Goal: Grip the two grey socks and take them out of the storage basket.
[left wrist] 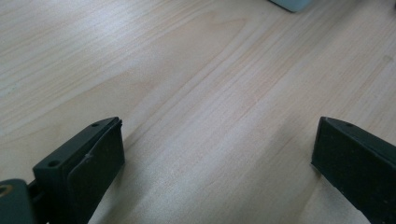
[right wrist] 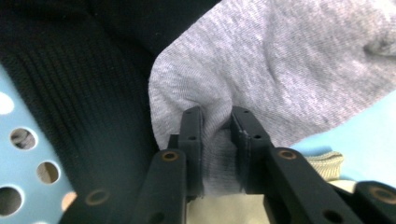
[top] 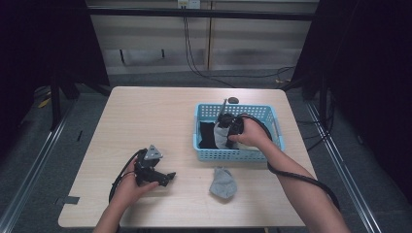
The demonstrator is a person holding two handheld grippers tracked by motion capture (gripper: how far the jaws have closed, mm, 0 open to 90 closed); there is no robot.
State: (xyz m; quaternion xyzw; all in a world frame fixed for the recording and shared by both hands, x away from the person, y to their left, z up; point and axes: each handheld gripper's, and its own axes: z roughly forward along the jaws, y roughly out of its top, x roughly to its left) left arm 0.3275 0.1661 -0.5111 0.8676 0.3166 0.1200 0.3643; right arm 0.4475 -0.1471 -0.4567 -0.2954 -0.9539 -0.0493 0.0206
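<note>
The left tool (top: pixel 167 177) rests low over the bare wooden surface (top: pixel 145 116), jaws spread wide with nothing between them. To its right a grey sock (top: pixel 223 183) lies loose on the surface, just in front of the blue basket (top: pixel 238 155). Inside the basket, the right tool (right wrist: pixel 215 126) is clenched on a fold of a second grey sock (right wrist: pixel 280 70), beside dark knitwear (right wrist: pixel 70 79).

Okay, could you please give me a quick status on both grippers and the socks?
Right gripper shut on grey sock inside blue basket. Left gripper open over bare table. Second grey sock lying in front of basket. Black cloth beside gripped sock.
</note>
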